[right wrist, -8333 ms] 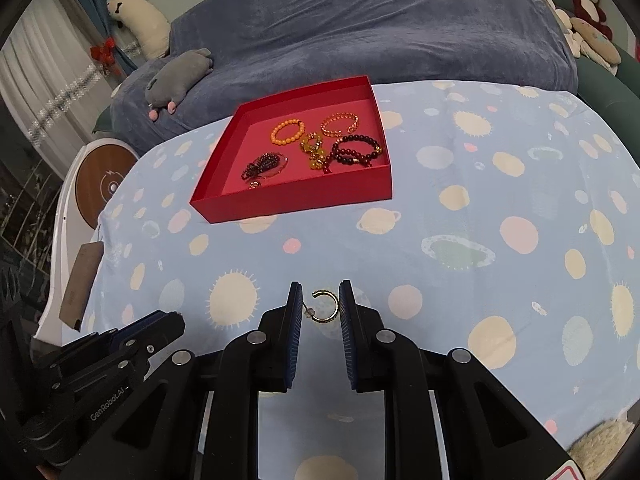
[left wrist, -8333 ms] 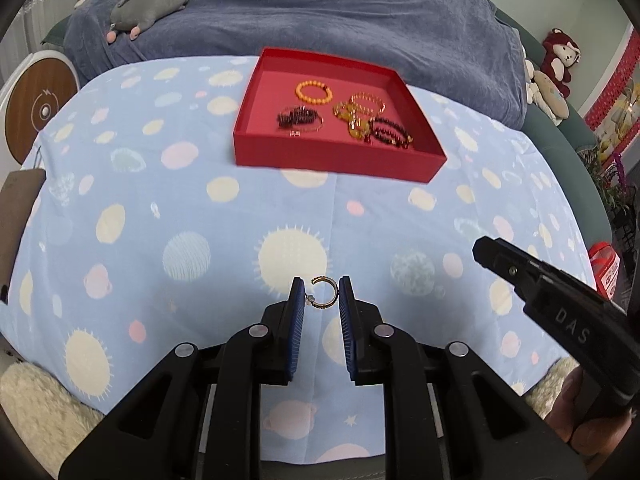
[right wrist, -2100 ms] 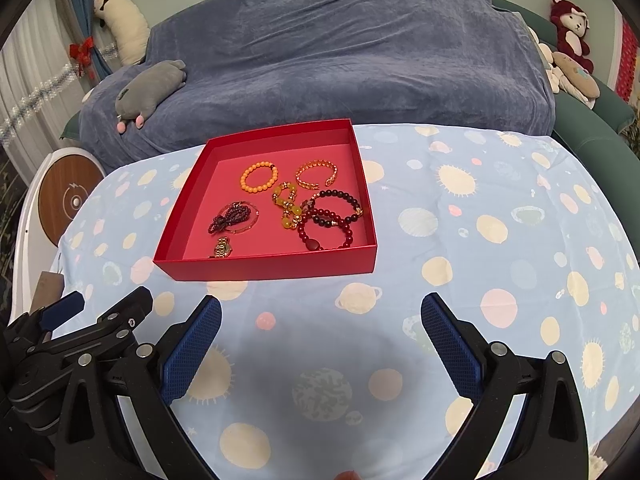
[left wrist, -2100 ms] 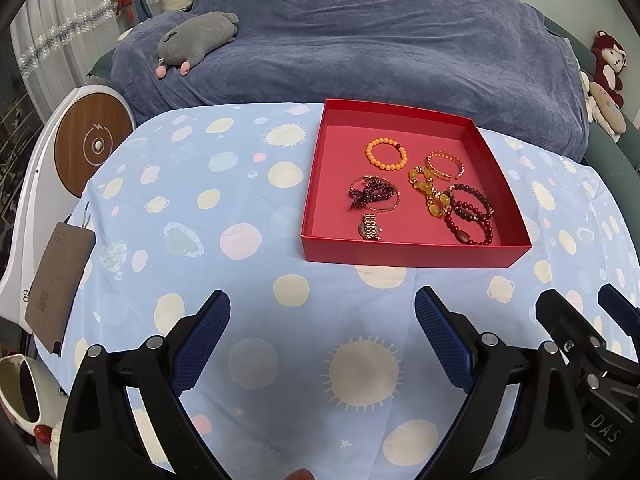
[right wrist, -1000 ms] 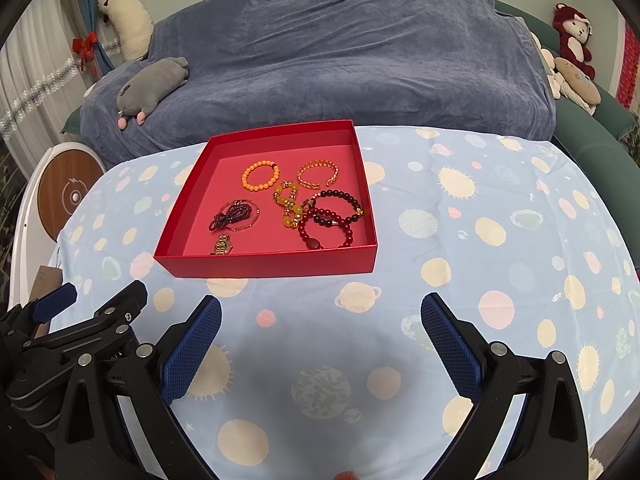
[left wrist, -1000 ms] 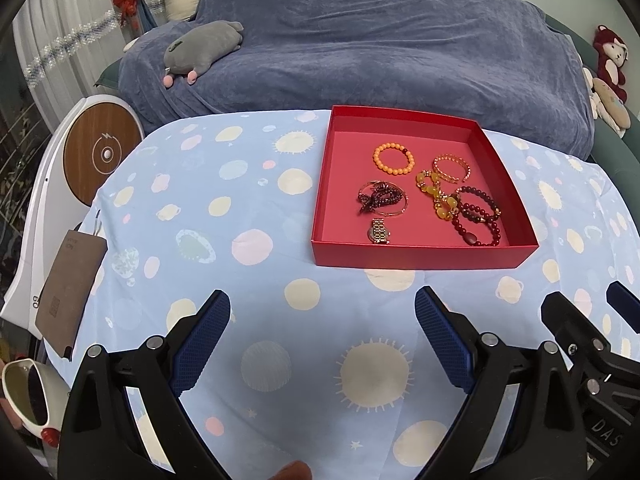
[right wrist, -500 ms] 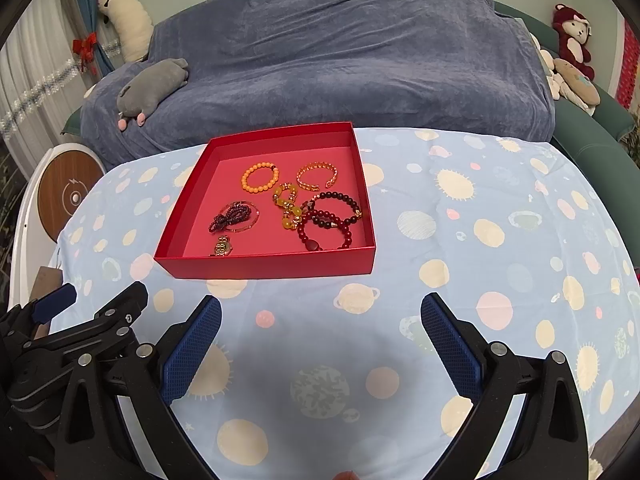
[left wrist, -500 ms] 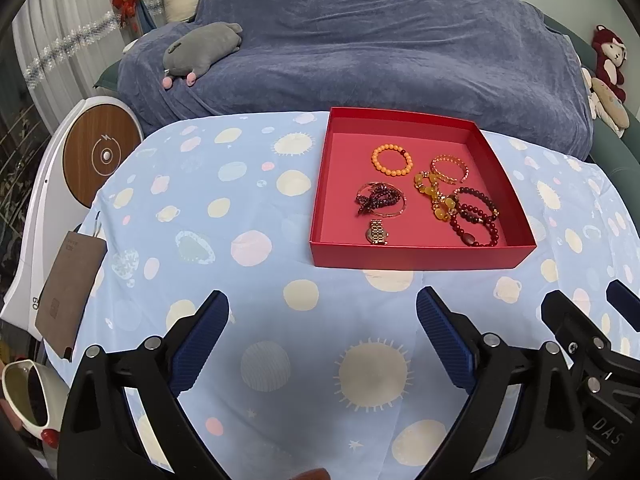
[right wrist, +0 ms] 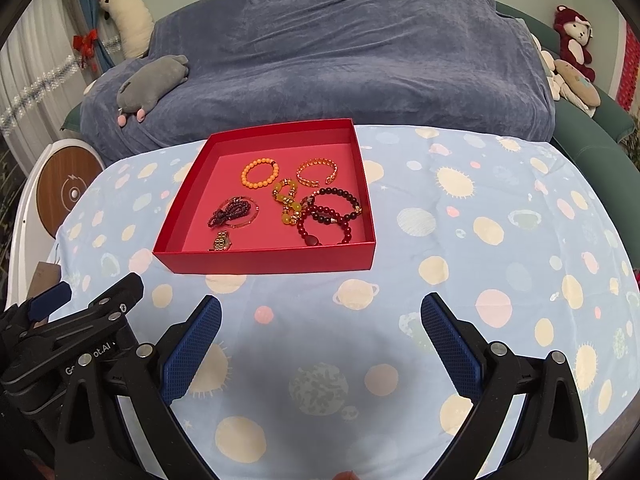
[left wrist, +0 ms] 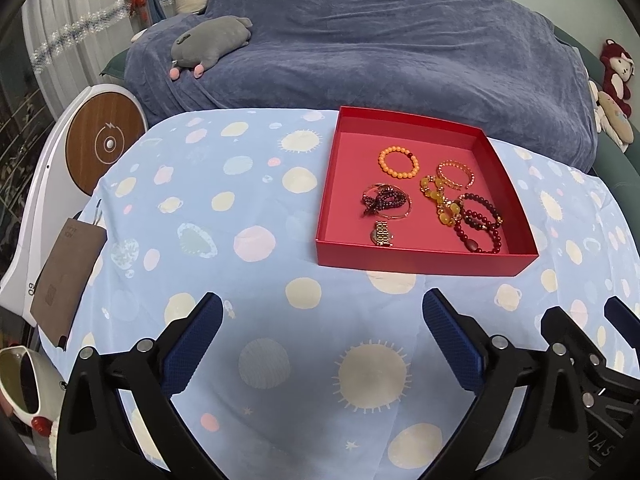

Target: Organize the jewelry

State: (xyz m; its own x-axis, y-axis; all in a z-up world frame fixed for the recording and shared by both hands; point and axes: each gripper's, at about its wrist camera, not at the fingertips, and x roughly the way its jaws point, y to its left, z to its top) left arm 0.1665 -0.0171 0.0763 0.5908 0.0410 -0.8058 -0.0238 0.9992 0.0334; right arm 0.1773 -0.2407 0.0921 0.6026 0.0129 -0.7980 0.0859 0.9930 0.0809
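Note:
A red tray [left wrist: 424,258] [right wrist: 264,260] sits on the blue planet-print cloth. Inside lie an orange bead bracelet [left wrist: 398,163] [right wrist: 260,174], a gold chain bracelet [left wrist: 456,174] [right wrist: 317,172], an amber bead piece [left wrist: 440,200] [right wrist: 287,199], dark red bead bracelets [left wrist: 478,222] [right wrist: 330,216], a purple bead bracelet [left wrist: 384,202] [right wrist: 234,210] and a gold watch [left wrist: 382,233] [right wrist: 221,241]. My left gripper [left wrist: 322,336] is wide open and empty, in front of the tray. My right gripper [right wrist: 320,332] is wide open and empty, also in front of it.
A blue-covered sofa [left wrist: 380,52] with a grey plush toy [left wrist: 212,42] stands behind the table. A white device with a wooden disc [left wrist: 106,142] and a brown card [left wrist: 66,276] are at the left edge. Plush toys [right wrist: 572,52] sit at the far right.
Since 8.3 s ago both grippers have opened wide and pulled back from the gold hoop earring; a gold watch now lies in the tray. In the last second the views barely shifted.

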